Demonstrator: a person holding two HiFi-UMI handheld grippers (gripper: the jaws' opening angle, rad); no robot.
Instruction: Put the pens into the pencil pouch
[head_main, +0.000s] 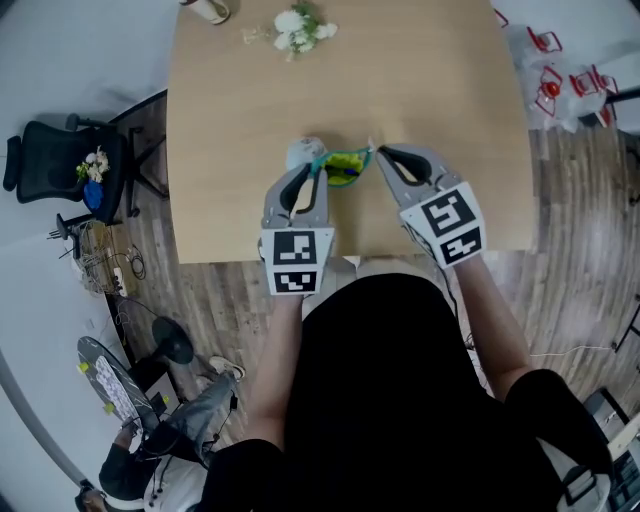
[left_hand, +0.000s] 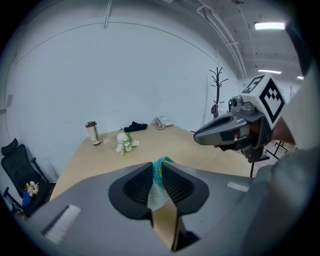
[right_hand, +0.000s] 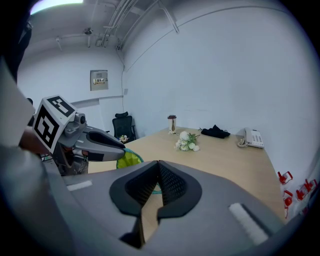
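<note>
A teal and yellow-green pencil pouch (head_main: 347, 166) is held between my two grippers above the near part of the wooden table (head_main: 420, 90). My left gripper (head_main: 318, 165) is shut on the pouch's left end; its teal edge (left_hand: 162, 161) and pale fabric sit between the pads. My right gripper (head_main: 377, 152) meets the pouch's right end with its jaws pressed together, and the teal rim (right_hand: 126, 159) curves away from its tip (right_hand: 158, 167). Each gripper shows in the other's view, the right gripper (left_hand: 200, 136) and the left gripper (right_hand: 120, 146). No pens are in view.
White flowers (head_main: 298, 30) and a cup (head_main: 208, 10) stand at the table's far end, with a phone (right_hand: 252, 138) and a black cloth (right_hand: 216, 132). An office chair (head_main: 60, 160) is left of the table. Red-handled items (head_main: 560, 80) lie to the right.
</note>
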